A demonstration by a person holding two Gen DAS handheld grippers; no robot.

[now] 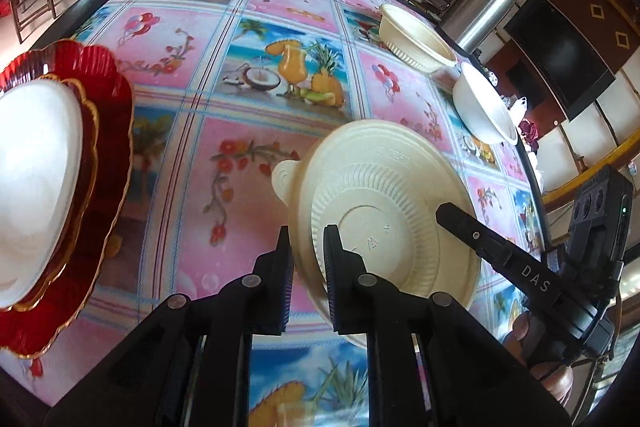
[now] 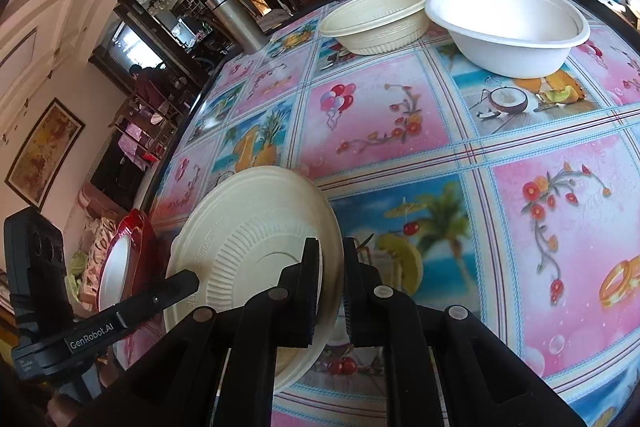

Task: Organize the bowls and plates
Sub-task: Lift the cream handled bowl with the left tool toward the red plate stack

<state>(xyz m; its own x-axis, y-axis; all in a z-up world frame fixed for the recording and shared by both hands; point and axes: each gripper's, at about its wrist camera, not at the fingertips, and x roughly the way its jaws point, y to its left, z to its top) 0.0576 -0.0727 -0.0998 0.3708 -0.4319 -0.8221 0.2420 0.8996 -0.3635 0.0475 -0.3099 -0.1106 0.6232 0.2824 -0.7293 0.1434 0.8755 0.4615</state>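
Gripping opposite rims of the ribbed cream plastic bowl (image 1: pixel 384 211), tilted above the counter (image 1: pixel 240 147), both jaws are clamping nearly shut, the left view alone showing the red scalloped plates (image 1: pixel 104 155) fully.

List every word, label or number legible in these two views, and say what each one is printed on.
"DAS": white letters on the right claw's black finger, left wrist view.
"GenRobot.AI": white letters on the left claw's black finger, right wrist view.
Small white print below "GenRobot.AI" on that claw's body: too small to read.
Embossed marks on the cream plate's underside: not legible.
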